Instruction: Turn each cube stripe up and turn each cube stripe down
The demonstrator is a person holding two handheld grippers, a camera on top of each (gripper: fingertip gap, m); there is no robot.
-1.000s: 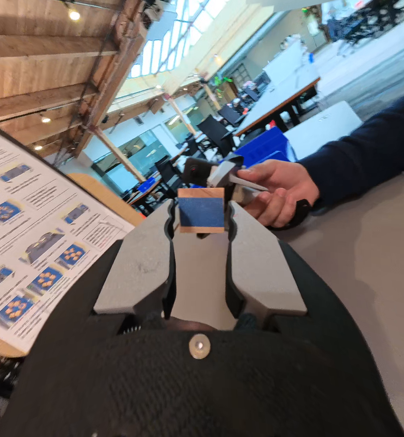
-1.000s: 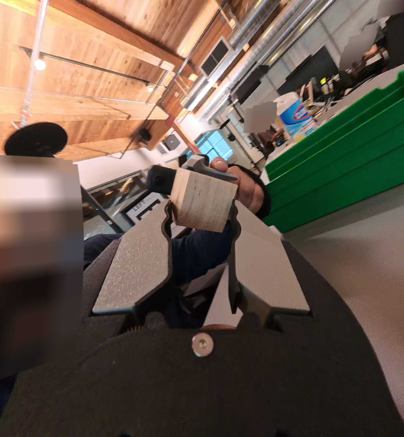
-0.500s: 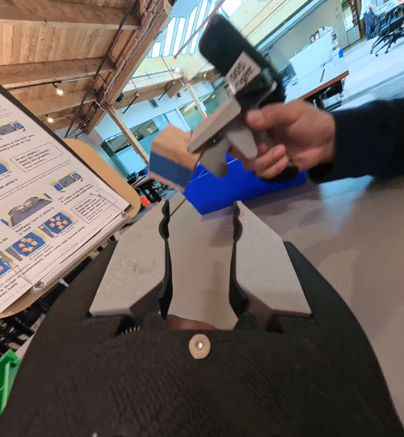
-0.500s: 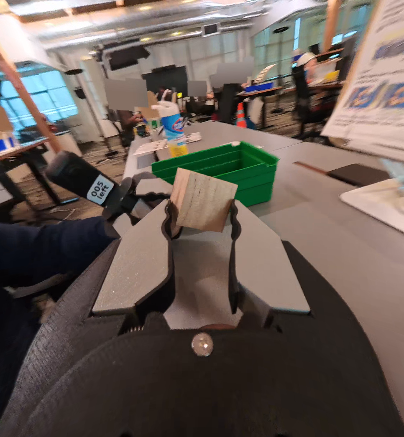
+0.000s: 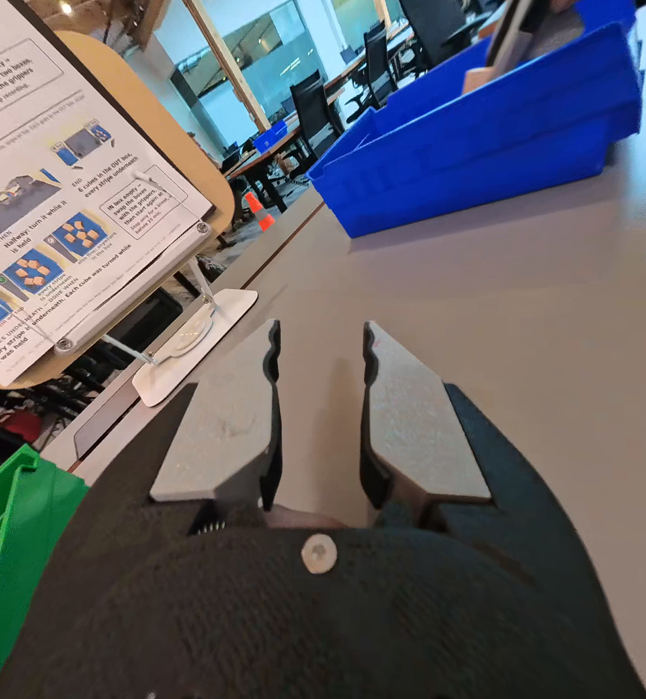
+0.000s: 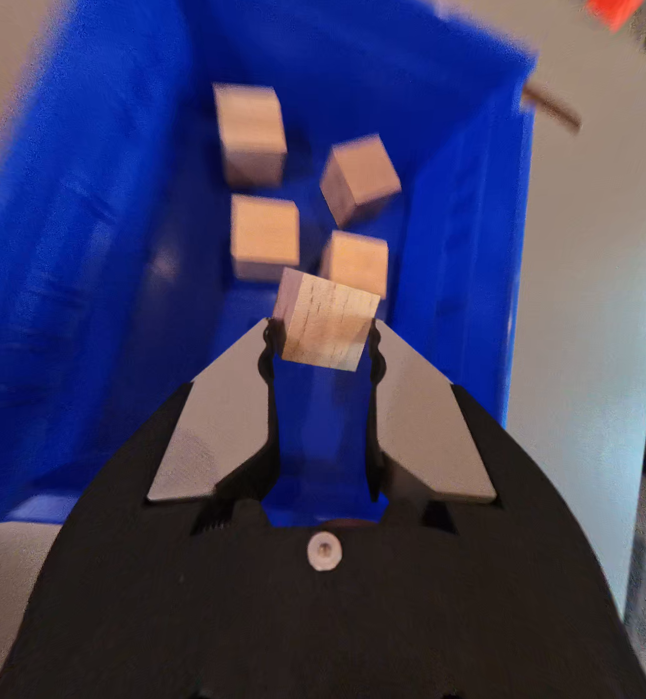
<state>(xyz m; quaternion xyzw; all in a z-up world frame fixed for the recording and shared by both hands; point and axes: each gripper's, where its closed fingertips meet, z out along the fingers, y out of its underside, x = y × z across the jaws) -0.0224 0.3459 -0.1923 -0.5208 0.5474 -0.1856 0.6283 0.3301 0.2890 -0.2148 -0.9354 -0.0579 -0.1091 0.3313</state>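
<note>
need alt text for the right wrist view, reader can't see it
The right gripper holds a plain wooden cube, tilted, between its fingertips above the inside of a blue bin. Four more wooden cubes lie on the bin's floor beyond it, blurred, with no stripe showing on any face in view. Grey table shows to the right of the bin.

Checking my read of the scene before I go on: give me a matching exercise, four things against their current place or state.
Things
1. left gripper
2. held cube
3. blue bin
4. green bin

States
A. pinched between the right gripper fingers, above the blue bin
B. holds four wooden cubes on its floor
C. open, nothing between its fingers, over the grey table
D. at the lower left edge of the left wrist view

Pairs: 1-C, 2-A, 3-B, 4-D
</note>
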